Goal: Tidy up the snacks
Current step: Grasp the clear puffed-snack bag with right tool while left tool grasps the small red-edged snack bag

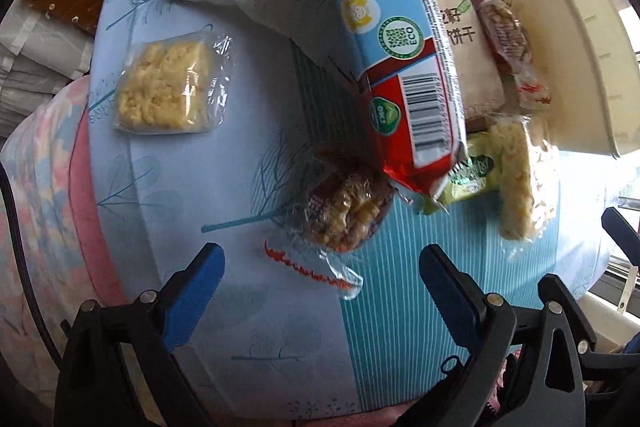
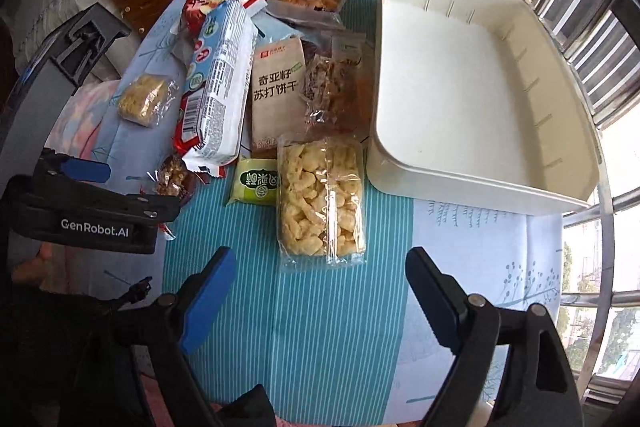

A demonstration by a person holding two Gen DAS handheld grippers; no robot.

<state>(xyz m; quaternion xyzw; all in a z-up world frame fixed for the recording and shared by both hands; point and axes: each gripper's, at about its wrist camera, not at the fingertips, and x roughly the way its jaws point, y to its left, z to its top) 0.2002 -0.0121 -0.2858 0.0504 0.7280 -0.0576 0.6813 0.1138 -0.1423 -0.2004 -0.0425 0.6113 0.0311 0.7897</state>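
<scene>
Both grippers, left (image 1: 320, 279) and right (image 2: 316, 283), spread wide and empty above loose snacks, right nearest the clear puffed-snack bag (image 2: 322, 197) beside the empty white bin (image 2: 480, 183); seemingly starting, needing descent and closure on it.

A small brown clear-wrapped snack (image 2: 173, 179) lies partly hidden under the long blue-and-red biscuit pack (image 2: 218, 83); the white plastic tray (image 1: 560, 39) is cropped.
</scene>
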